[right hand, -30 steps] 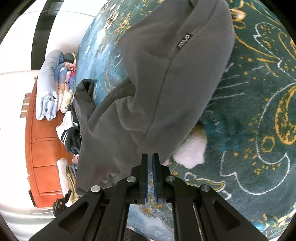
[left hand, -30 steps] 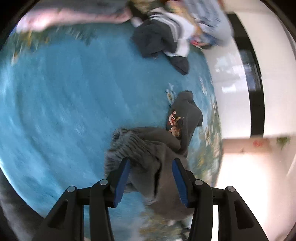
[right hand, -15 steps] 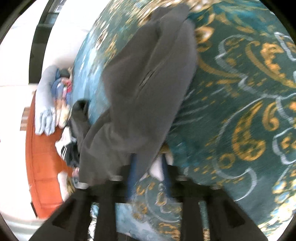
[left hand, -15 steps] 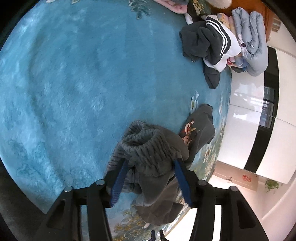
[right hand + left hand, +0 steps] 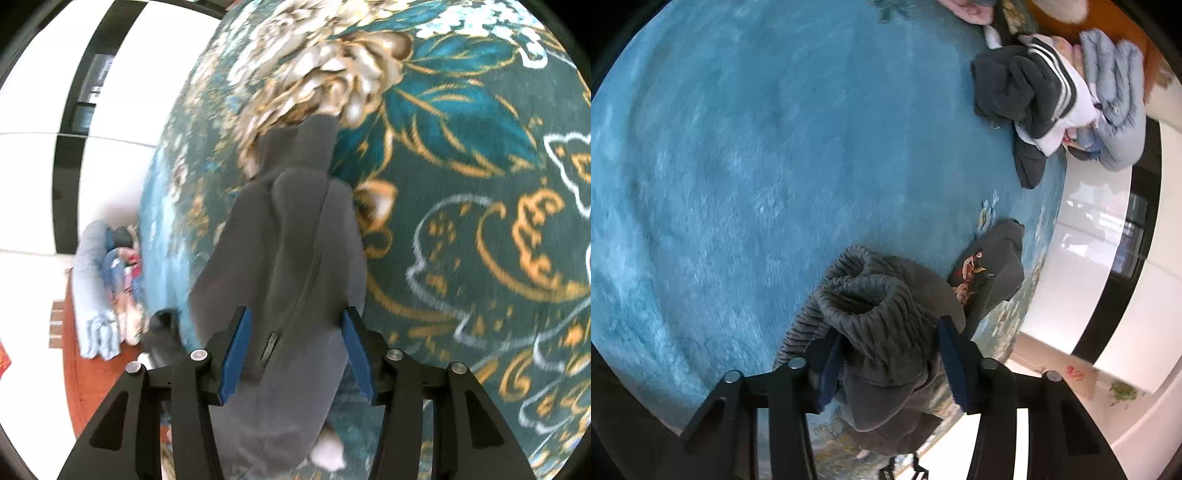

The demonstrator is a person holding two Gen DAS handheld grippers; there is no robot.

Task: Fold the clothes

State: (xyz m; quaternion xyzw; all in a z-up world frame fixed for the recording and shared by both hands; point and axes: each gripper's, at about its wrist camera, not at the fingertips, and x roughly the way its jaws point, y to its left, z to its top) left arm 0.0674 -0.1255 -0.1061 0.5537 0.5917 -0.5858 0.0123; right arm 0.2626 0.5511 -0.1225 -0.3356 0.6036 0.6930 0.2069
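Grey sweatpants (image 5: 886, 317) lie bunched on the blue carpet, ribbed waistband up, a cartoon print (image 5: 967, 273) on one leg. My left gripper (image 5: 890, 363) is open, its blue pads on either side of the waistband without pinching it. In the right wrist view a grey leg (image 5: 291, 258) runs away over the patterned rug. My right gripper (image 5: 295, 347) is open, its pads apart on either side of the cloth.
A heap of dark and white striped clothes (image 5: 1023, 88) and a folded pale blue quilt (image 5: 1115, 85) lie at the carpet's far right edge. The quilt also shows in the right wrist view (image 5: 92, 295), by an orange cabinet (image 5: 85, 384). White wall panels (image 5: 1089, 258) border the carpet.
My right gripper was shut on the grey cloth a second ago and has opened, and the leg now lies narrower and further off. The left gripper stays open over the waistband.
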